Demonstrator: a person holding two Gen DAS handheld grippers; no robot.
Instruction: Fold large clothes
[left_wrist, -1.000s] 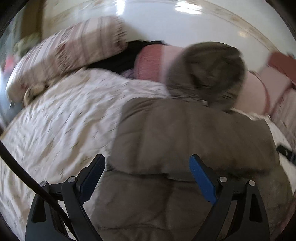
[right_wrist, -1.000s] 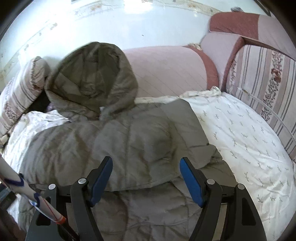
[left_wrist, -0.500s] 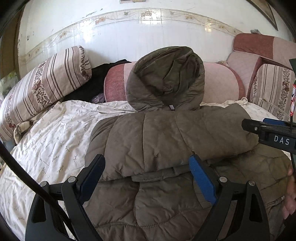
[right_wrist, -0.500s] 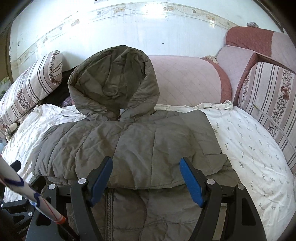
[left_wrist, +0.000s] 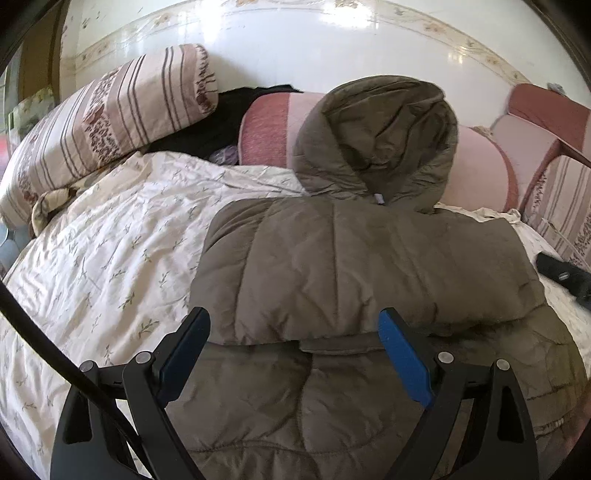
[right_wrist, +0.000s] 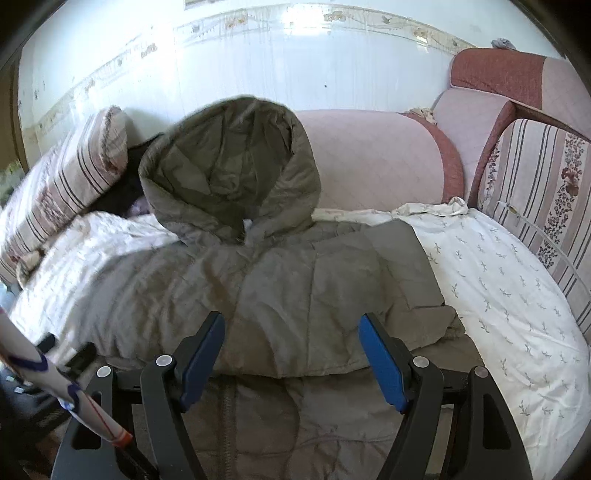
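Since the half-second-earlier frame, both cameras have shifted slightly. Left wrist: left tool (left_wrist: 293, 354), spread wide and empty, hovers over the jacket (left_wrist: 362, 273), folded mid-bed (left_wrist: 92, 258), hood (left_wrist: 376, 136) toward the head edge. Right wrist: right tool (right_wrist: 291, 356) likewise gapes empty, probably positioned for the next fold.

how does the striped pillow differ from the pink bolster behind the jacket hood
The striped pillow bears brown stripes and a floral band; the pink bolster is plain quilted pink with a darker red end. The pillow lies slanted at the bed's left side; the bolster lies level along the wall, with the jacket hood propped against it. Both are long, soft cushions on the bed.
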